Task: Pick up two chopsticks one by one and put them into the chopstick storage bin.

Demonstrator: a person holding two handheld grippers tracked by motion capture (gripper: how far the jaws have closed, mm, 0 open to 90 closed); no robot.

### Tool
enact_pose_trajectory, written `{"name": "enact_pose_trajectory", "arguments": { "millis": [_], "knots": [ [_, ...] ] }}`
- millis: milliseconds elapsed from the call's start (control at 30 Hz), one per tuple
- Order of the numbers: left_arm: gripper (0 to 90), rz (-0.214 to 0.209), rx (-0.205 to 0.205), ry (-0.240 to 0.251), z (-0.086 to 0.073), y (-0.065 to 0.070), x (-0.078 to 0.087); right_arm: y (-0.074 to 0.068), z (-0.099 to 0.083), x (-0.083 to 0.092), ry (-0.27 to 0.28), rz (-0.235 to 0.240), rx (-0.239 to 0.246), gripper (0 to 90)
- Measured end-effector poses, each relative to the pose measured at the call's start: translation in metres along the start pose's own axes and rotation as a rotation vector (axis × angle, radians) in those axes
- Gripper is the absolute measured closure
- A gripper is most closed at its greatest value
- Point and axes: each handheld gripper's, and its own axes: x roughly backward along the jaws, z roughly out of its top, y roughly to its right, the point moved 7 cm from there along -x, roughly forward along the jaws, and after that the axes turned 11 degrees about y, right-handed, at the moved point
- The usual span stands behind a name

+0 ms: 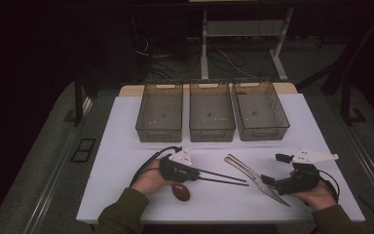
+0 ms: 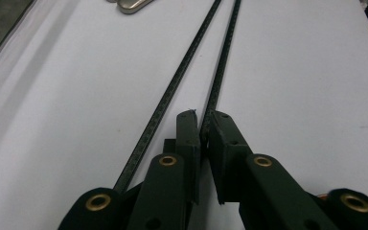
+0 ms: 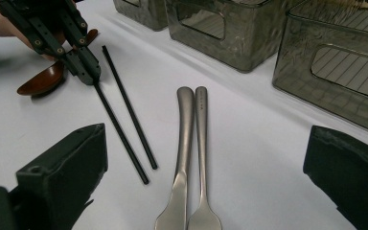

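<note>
black chopsticks (image 1: 221, 176): pair lying on the white tabletop (image 1: 126, 126), tips toward the metal spoon and fork (image 1: 256, 179). left tool (image 2: 202, 125): jaws nearly together, pinching one stick near its end; the other lies just beside. lift and sorting likely remain; three grey bins (image 1: 211, 117) hold no cutlery. brown spoon (image 1: 180, 191) near the left hand. right tool (image 3: 206, 182): wide, holding nothing, low over the metal pair.
</note>
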Motion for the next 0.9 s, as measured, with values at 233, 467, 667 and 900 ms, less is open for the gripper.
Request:
{"name": "enact_pose_trajectory", "arguments": {
  "millis": [233, 467, 667, 900],
  "knots": [
    [83.9, -0.024, -0.028, 0.017, -0.0005, -0.0002, 0.0000, -0.0002, -0.0004, -0.0001, -0.004, 0.001, 0.000, 0.9],
    [84.8, -0.031, -0.060, 0.014, -0.0003, 0.0005, 0.0000, -0.0002, -0.0004, -0.0002, -0.004, 0.002, 0.000, 0.9],
    [84.9, -0.027, -0.077, 0.004, 0.0009, -0.0002, 0.0010, 0.0001, -0.0002, 0.0000, -0.003, 0.000, 0.001, 0.9],
    [84.9, -0.022, -0.072, 0.028, 0.0069, 0.0012, 0.0046, 0.0004, -0.0001, -0.0001, -0.002, -0.002, 0.000, 0.9]
  ]
}}
